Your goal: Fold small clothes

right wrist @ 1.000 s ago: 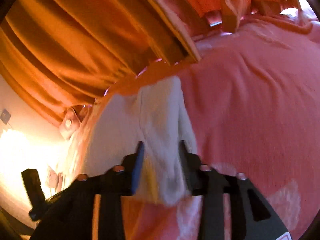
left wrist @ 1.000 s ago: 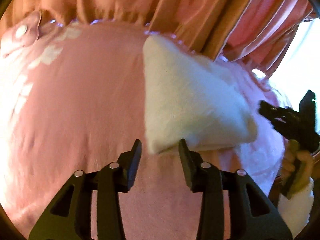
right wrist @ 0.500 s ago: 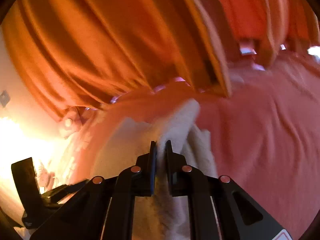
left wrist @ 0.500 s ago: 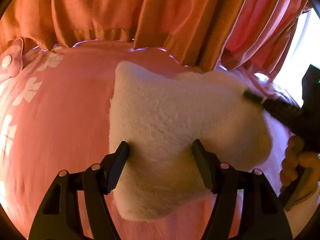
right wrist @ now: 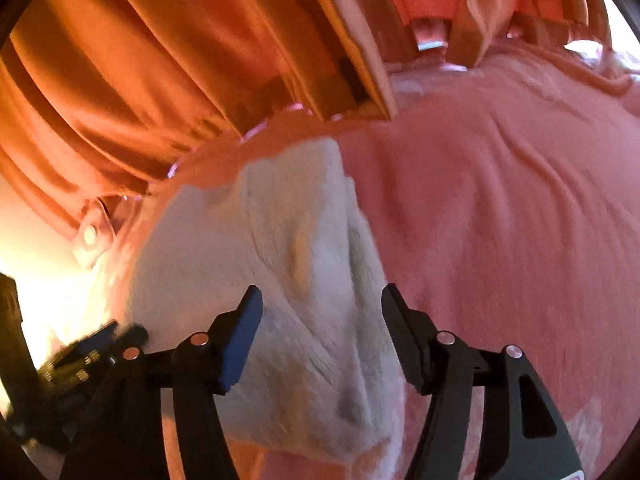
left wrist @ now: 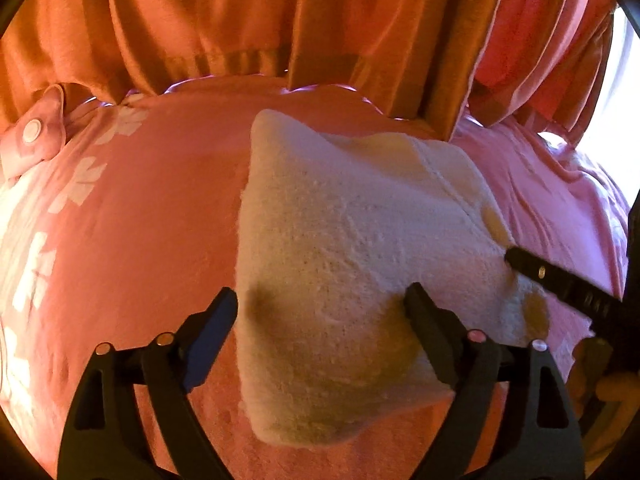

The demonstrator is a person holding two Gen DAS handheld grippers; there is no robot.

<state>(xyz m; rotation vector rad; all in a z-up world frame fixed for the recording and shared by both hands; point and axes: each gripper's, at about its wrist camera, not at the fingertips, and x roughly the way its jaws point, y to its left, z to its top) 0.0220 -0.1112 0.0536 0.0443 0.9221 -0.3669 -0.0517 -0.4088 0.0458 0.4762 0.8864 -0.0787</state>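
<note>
A small white fleecy garment point(left wrist: 352, 264) lies folded on a pink bedsheet point(left wrist: 140, 240). My left gripper point(left wrist: 320, 312) is open, its jaws wide apart over the garment's near part, holding nothing. In the right wrist view the same garment point(right wrist: 296, 280) lies rumpled with folds down its middle. My right gripper point(right wrist: 320, 320) is open, its jaws either side of the garment's ridge. The right gripper's tip point(left wrist: 560, 280) also shows in the left wrist view, at the garment's right edge.
Orange curtains point(left wrist: 280, 20) hang along the far side of the bed. The sheet has white flower prints point(left wrist: 80, 184) on the left. A pink cushion with a button point(left wrist: 32, 136) lies at the far left. A bright window point(left wrist: 624, 100) is at the right.
My right gripper was shut on the garment's ridge half a second ago and has opened, letting it go. My left gripper has opened wider and moved in over the garment.
</note>
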